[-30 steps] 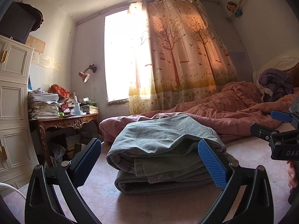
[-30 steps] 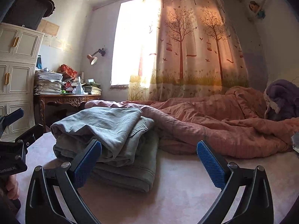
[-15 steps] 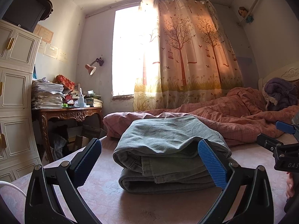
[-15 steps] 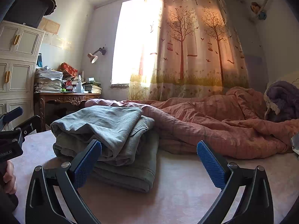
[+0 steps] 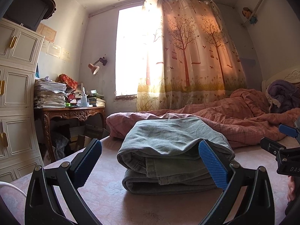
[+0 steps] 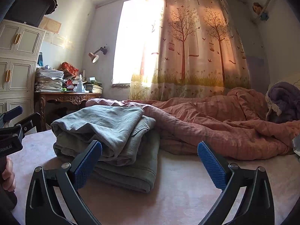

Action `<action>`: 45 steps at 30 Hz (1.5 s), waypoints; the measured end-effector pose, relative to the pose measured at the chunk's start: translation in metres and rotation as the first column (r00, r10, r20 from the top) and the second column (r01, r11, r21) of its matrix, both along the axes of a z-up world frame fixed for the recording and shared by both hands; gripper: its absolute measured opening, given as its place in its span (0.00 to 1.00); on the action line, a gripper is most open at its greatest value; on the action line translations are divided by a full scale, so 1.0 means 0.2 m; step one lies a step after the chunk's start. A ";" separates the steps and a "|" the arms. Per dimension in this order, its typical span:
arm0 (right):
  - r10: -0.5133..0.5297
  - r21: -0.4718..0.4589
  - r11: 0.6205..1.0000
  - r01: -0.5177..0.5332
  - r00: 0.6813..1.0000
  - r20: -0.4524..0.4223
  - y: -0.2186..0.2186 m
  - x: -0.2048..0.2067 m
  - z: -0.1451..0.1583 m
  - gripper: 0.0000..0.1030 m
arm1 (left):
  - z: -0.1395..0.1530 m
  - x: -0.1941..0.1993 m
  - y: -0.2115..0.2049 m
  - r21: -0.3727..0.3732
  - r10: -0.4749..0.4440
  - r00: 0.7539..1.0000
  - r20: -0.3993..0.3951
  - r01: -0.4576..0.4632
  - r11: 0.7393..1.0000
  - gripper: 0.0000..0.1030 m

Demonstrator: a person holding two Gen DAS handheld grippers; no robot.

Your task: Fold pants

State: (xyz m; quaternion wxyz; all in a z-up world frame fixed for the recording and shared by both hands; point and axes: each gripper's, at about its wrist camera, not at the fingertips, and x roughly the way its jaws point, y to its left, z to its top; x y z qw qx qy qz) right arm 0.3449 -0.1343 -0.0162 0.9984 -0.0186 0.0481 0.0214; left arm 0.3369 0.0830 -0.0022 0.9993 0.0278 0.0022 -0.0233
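Note:
Grey-green pants [image 5: 168, 150] lie folded into a thick stack on the pink bed sheet [image 5: 105, 193]. My left gripper [image 5: 150, 163] is open just in front of the stack, holding nothing. In the right wrist view the same pants [image 6: 110, 136] sit left of centre, and my right gripper [image 6: 150, 163] is open over the bare sheet [image 6: 178, 191] beside them, also holding nothing. The right gripper shows at the right edge of the left wrist view as a black body [image 5: 281, 155]. The left gripper's body [image 6: 13, 129] shows at the left edge of the right wrist view.
A rumpled pink quilt [image 5: 234, 120] lies behind the pants, with a purple blanket [image 5: 283, 95] at the headboard. A carved wooden desk [image 5: 71, 112] with stacked papers and a cream cabinet [image 5: 16, 101] stand at the left. A hand [image 6: 7, 176] grips the left gripper's handle.
Both grippers have drawn back a little from the folded pants and tilted slightly. The pants have not moved and both grippers stay open.

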 end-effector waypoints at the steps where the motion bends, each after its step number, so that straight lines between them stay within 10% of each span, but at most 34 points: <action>1: 0.000 -0.001 1.000 0.000 1.000 0.000 0.00 0.00 0.00 1.00 | 0.00 0.00 0.00 0.000 -0.001 1.000 0.003 0.001 1.000 1.00; 45: 0.008 -0.003 1.000 -0.008 1.000 -0.003 0.00 0.00 0.00 1.00 | 0.00 0.00 -0.01 0.025 0.027 1.000 0.004 -0.027 0.999 1.00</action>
